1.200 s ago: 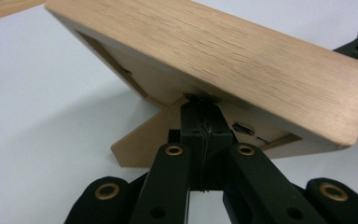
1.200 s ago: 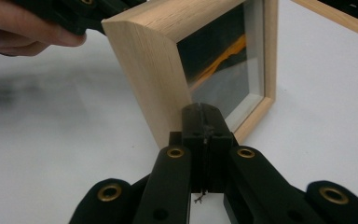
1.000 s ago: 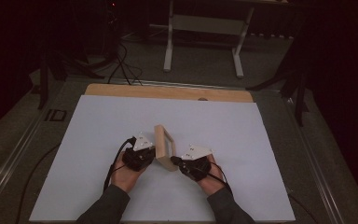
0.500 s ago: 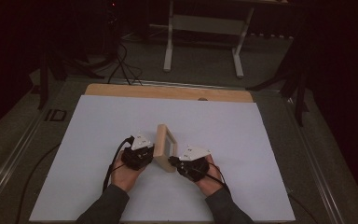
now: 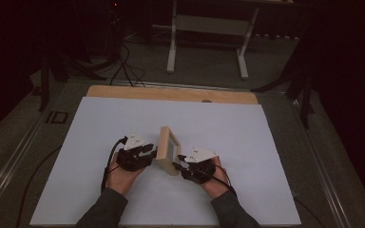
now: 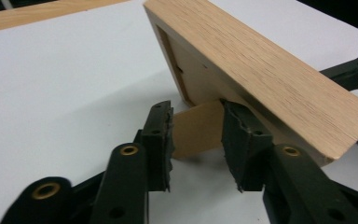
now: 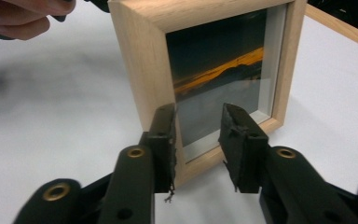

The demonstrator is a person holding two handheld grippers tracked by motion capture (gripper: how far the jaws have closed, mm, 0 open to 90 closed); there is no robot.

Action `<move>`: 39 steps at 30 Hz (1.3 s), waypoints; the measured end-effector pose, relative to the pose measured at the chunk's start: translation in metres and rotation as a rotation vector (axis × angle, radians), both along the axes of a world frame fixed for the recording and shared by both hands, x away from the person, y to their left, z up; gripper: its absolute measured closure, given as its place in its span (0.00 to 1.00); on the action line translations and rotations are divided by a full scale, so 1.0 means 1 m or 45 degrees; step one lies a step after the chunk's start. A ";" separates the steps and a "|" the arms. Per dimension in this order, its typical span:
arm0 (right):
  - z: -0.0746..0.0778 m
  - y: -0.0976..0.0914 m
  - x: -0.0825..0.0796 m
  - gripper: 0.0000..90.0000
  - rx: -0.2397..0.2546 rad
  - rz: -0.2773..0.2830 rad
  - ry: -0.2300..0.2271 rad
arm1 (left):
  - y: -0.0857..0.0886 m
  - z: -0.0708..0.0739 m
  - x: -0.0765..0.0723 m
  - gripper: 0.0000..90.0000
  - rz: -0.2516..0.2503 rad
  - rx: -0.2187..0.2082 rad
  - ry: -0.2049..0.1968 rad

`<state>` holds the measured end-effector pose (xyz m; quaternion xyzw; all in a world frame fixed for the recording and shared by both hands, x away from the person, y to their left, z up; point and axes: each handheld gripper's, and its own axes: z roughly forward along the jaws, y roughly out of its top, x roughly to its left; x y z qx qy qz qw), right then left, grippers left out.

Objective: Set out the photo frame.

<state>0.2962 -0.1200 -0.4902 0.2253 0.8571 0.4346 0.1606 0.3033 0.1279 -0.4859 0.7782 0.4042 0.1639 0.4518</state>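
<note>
Frame (image 5: 167, 150) upright; both grippers half-open (just released).

**Dim room behind a white-topped table**

The white table top (image 5: 266, 142) is the brightest surface; a light wooden strip (image 5: 171, 93) runs along its far edge; beyond it stands a pale metal stand (image 5: 208, 28) on a grey floor (image 5: 209, 71); black cables (image 5: 123, 66) trail at the far left; the surroundings sink into darkness.
</note>
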 end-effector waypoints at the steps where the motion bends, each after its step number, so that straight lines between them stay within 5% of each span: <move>1: 0.001 -0.001 0.000 0.71 0.002 -0.003 0.001 | 0.001 0.001 -0.001 0.68 0.009 -0.002 -0.003; 17: 0.005 -0.011 0.005 0.61 0.029 -0.049 0.013 | 0.013 0.020 -0.012 0.51 0.070 -0.045 -0.073; 39: 0.007 -0.016 0.009 0.53 0.041 -0.074 0.038 | 0.005 0.031 -0.022 0.41 -0.004 -0.096 -0.082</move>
